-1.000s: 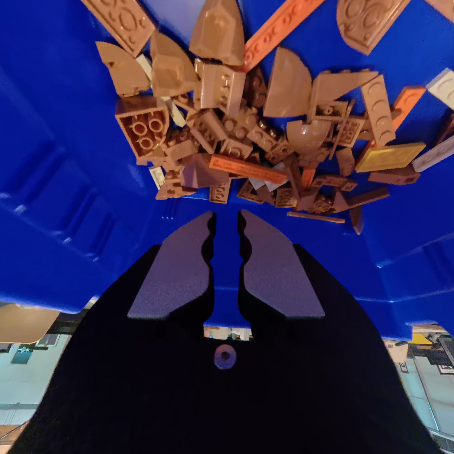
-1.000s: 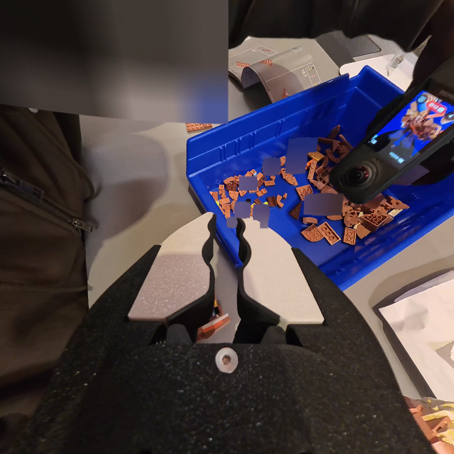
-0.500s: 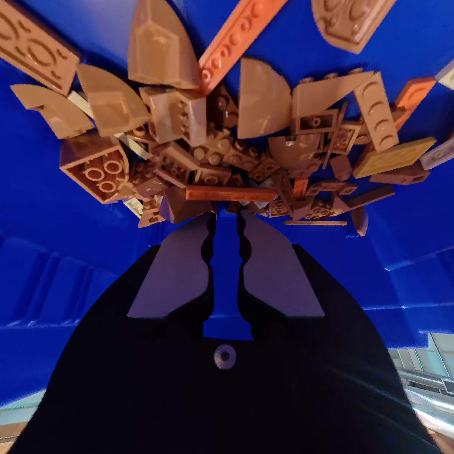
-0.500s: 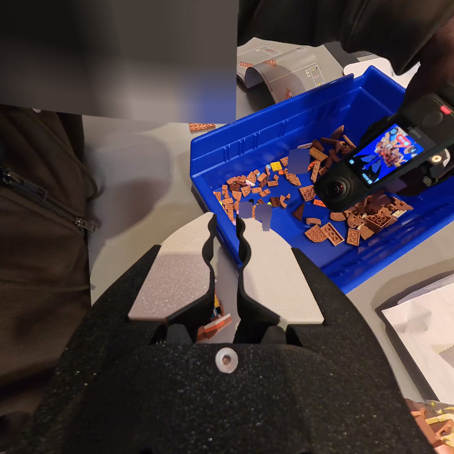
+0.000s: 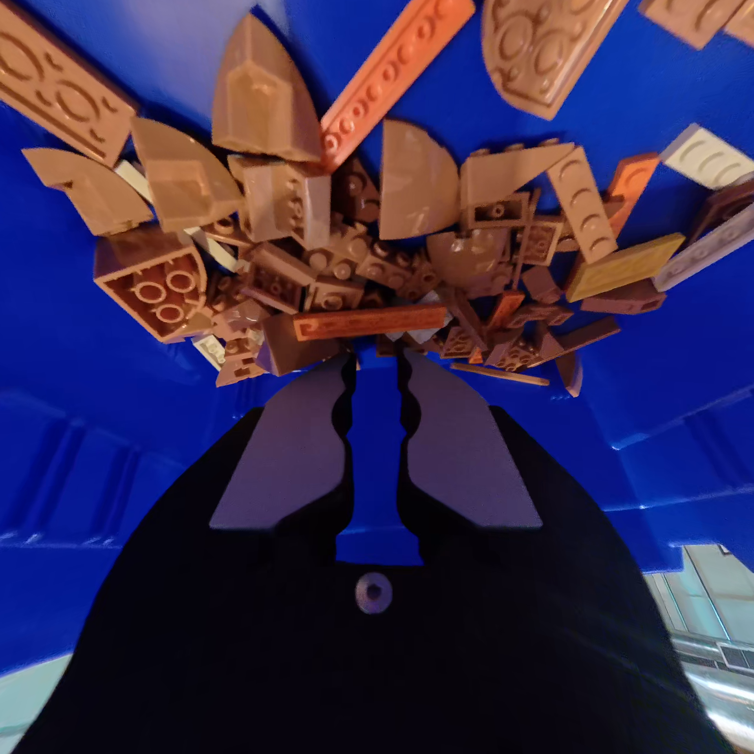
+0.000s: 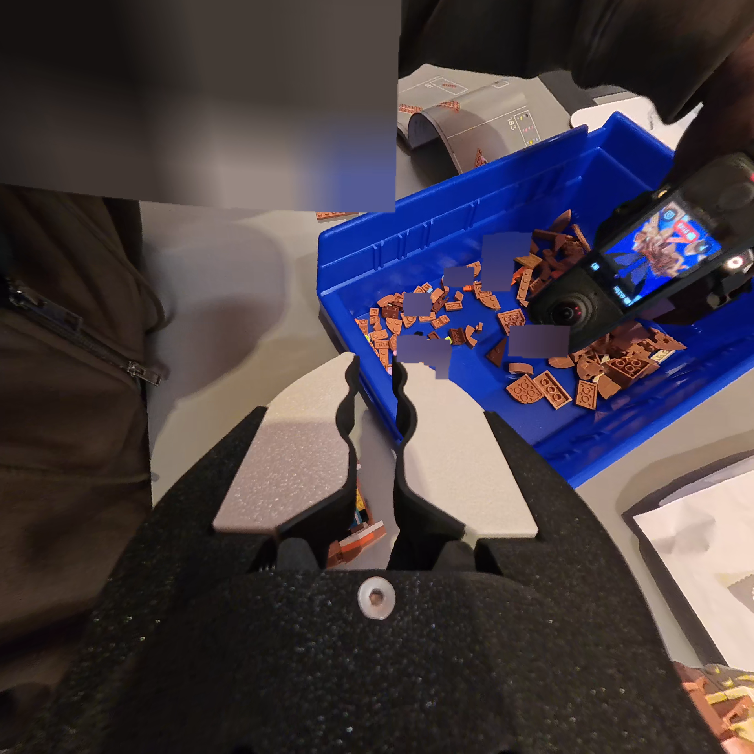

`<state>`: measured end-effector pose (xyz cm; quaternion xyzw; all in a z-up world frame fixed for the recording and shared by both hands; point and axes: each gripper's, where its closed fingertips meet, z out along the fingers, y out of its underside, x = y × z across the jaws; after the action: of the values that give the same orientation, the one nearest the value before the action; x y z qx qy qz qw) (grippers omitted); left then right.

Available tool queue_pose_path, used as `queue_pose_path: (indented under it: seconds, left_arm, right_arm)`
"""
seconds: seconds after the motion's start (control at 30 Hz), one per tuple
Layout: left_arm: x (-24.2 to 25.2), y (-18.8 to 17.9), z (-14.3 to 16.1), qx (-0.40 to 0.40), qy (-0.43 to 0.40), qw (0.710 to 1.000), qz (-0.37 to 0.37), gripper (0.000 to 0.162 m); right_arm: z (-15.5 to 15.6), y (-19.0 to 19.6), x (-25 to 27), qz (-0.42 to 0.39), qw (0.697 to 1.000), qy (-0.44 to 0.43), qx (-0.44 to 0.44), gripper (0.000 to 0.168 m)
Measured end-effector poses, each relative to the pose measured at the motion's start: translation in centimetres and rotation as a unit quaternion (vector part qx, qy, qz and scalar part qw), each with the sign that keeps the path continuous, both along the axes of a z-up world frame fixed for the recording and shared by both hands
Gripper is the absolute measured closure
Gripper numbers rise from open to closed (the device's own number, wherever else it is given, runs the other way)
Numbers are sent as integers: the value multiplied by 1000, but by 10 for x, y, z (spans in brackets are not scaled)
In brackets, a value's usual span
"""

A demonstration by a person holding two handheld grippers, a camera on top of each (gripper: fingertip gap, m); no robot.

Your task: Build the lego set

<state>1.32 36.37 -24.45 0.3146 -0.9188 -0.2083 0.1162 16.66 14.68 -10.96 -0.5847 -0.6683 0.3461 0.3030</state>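
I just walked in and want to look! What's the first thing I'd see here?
A big blue bin on the grey table, with brown lego pieces heaped inside. The left gripper reaches right down to that heap, slightly open, while the right gripper hangs outside the bin's near corner.

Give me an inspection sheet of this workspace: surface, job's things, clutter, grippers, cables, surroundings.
Surface: pale grey tabletop, partly in shadow.
Job's things: blue plastic bin holding loose brown lego pieces; grey instruction booklet lying open behind the bin.
Clutter: small lego piece on the table left of the bin; white paper sheet at right.
Grippers: left gripper inside the bin, jaws apart at the pile's edge, holding nothing; right gripper over the table, jaws apart, empty.
Cables: nothing seen.
Surroundings: a person's dark brown zipped jacket at left.
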Motion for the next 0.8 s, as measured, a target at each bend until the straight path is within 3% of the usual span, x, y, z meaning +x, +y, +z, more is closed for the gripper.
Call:
queue_pose_path:
  seconds: [0.37, 0.8]
  left_arm:
    - [-3, -4, 2, -9, 0, 1000, 10, 141]
    - [-3, -1, 1, -5, 12, 1000, 18, 151]
  right_arm:
    - [1, 1, 1, -1, 1000, 2, 1, 154]
    - [1, -1, 2, -1, 1000, 2, 1, 154]
